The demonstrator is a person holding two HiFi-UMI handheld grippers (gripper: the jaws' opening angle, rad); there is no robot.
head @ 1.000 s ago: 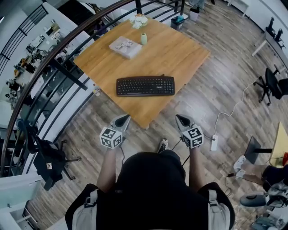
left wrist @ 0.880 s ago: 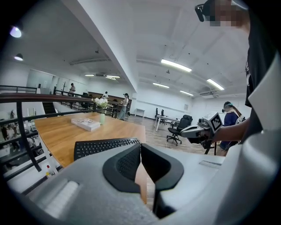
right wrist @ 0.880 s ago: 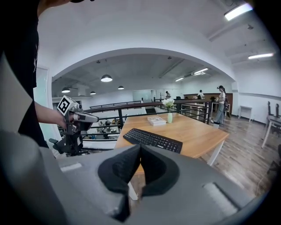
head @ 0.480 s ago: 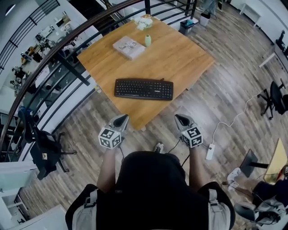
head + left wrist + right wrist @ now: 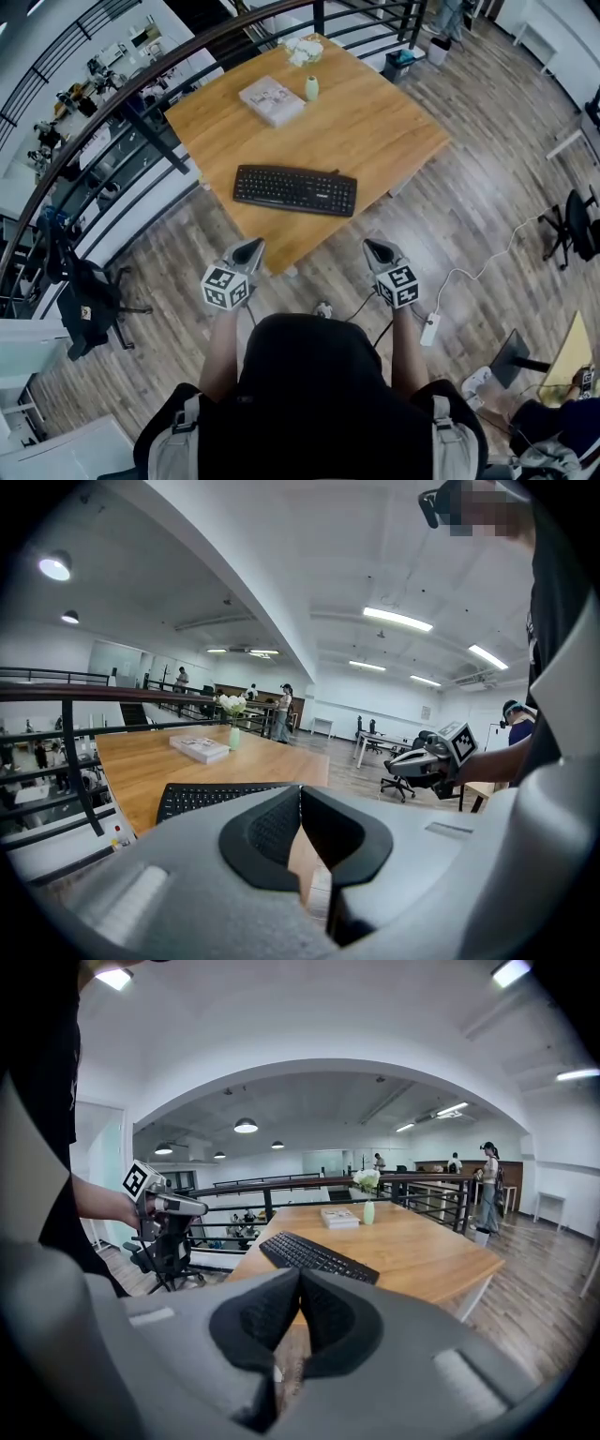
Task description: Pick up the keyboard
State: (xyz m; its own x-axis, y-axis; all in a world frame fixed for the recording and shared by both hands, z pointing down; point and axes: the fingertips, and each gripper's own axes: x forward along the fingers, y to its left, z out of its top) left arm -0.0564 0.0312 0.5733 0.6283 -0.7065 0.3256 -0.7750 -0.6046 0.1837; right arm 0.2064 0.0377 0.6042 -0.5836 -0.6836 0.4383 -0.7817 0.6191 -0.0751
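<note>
A black keyboard lies flat near the front corner of a wooden table. It also shows in the left gripper view as the keyboard and in the right gripper view as the keyboard. My left gripper hangs shut in front of the table's corner, short of the keyboard and holding nothing. My right gripper is level with it to the right, over the floor, shut and empty. In each gripper view the jaws meet with nothing between them.
A book, a small green vase and white flowers sit on the table's far side. A dark railing runs along the table's left and far edges. An office chair stands left of me; a power strip and cord lie on the floor at right.
Both grippers have come a little nearer to the table's front corner, and the table and keyboard sit slightly lower and closer in the head view. The jaws stay shut.
</note>
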